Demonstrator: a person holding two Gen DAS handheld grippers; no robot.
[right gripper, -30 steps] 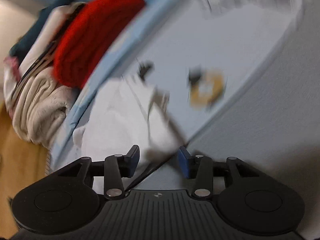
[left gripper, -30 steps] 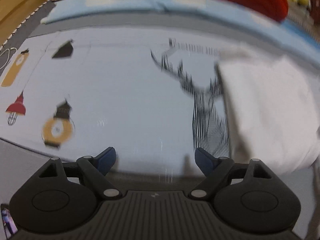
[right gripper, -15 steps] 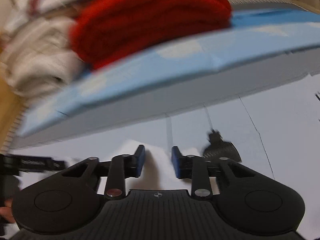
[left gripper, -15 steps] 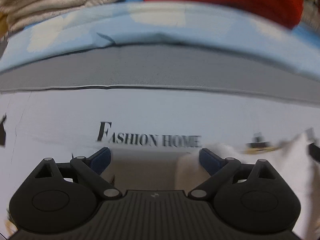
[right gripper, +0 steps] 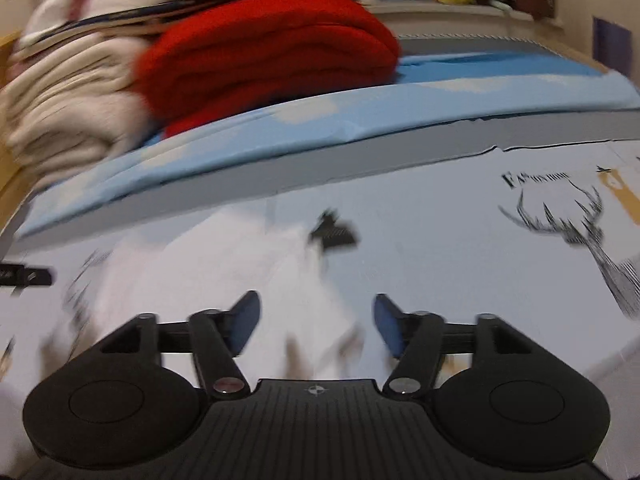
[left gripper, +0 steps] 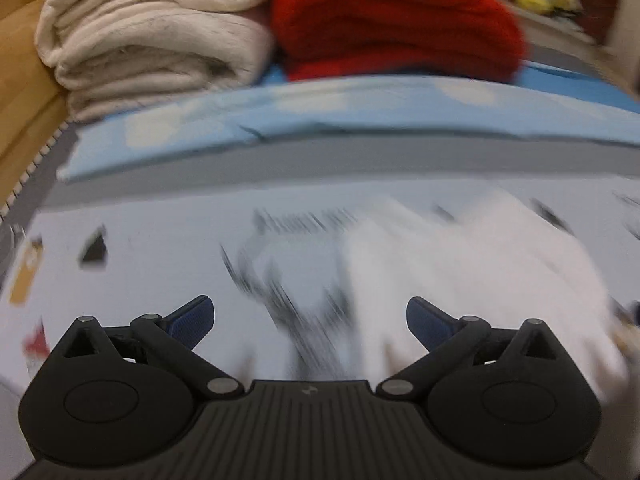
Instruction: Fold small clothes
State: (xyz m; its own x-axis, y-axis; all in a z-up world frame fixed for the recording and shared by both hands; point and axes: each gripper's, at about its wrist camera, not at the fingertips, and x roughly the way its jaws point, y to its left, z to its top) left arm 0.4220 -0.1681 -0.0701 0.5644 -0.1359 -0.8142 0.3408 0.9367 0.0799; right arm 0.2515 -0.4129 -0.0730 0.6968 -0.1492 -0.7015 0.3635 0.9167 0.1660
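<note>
While both of your grippers hang tilted down over the pale printed sheet [right gripper: 460, 248], the small white garment [left gripper: 472, 264] lies on that sheet, and neither tool has hold of it. Your left gripper [left gripper: 310, 316] has its blue-padded fingers [left gripper: 192, 316] spread as wide as they go, with only blurred fabric and print far below the gap; the white garment sits ahead and to the right of it, reaching down past the right-hand finger. Your right gripper [right gripper: 316, 320] has just been opening its jaws, and they now stand moderately apart with nothing pinched between them: the white garment [right gripper: 208, 280] shows beneath and to the left of the gap, its pads [right gripper: 244, 320] clear of the cloth as far as the blur lets you judge. How neatly the garment is folded you cannot tell, because both views are smeared. Beyond the sheet runs a grey band and then a light blue cover [right gripper: 360, 108], and on that cover rest a folded red blanket [right gripper: 272, 56] and, just beside it on the left, a folded cream blanket [left gripper: 156, 36]. A deer drawing [right gripper: 580, 232] is printed on the sheet to the right.
</note>
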